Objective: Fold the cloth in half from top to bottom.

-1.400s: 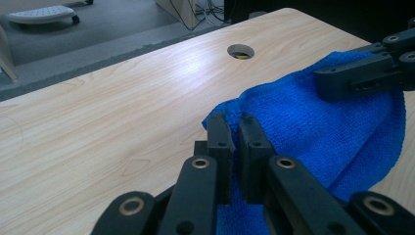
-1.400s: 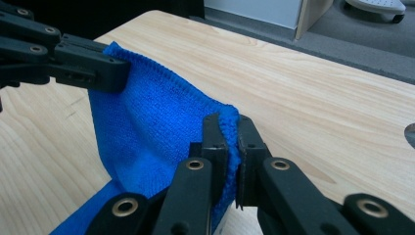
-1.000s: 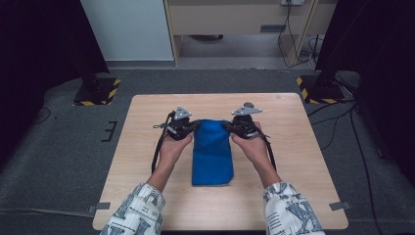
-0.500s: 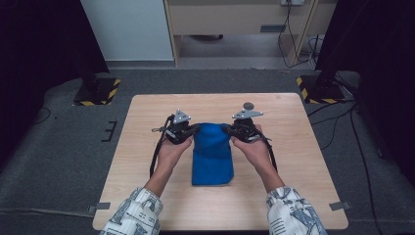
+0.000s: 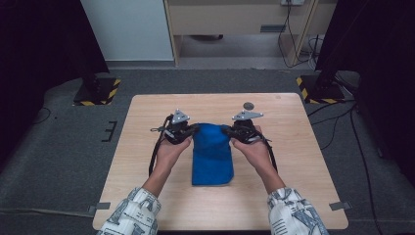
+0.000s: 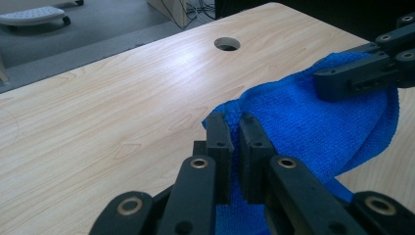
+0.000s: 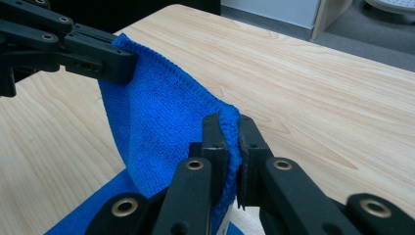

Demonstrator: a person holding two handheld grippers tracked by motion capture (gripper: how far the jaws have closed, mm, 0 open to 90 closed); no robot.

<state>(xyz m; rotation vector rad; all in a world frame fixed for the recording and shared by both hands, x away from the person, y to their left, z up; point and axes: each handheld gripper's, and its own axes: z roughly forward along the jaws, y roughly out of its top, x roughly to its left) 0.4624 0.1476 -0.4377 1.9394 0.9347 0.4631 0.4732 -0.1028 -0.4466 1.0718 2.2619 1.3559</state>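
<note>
A blue cloth (image 5: 212, 154) lies folded lengthwise on the wooden table (image 5: 147, 107), its far edge lifted off the surface. My left gripper (image 5: 192, 130) is shut on the far left corner of the blue cloth (image 6: 293, 122); in the left gripper view my jaws pinch the fabric at the left gripper (image 6: 234, 128). My right gripper (image 5: 229, 131) is shut on the far right corner. In the right gripper view the blue cloth (image 7: 156, 122) hangs between my right gripper (image 7: 230, 128) and the other gripper's jaw at the upper left.
A round hole (image 5: 248, 105) sits in the table behind the right gripper, also seen as the hole (image 6: 227, 44) in the left gripper view. Black stands with yellow-striped feet (image 5: 95, 93) flank the table on the grey floor. Cables trail from both grippers.
Both grippers have moved slightly toward the far side of the table, carrying the cloth's far edge with them. Both stay shut on their corners.
</note>
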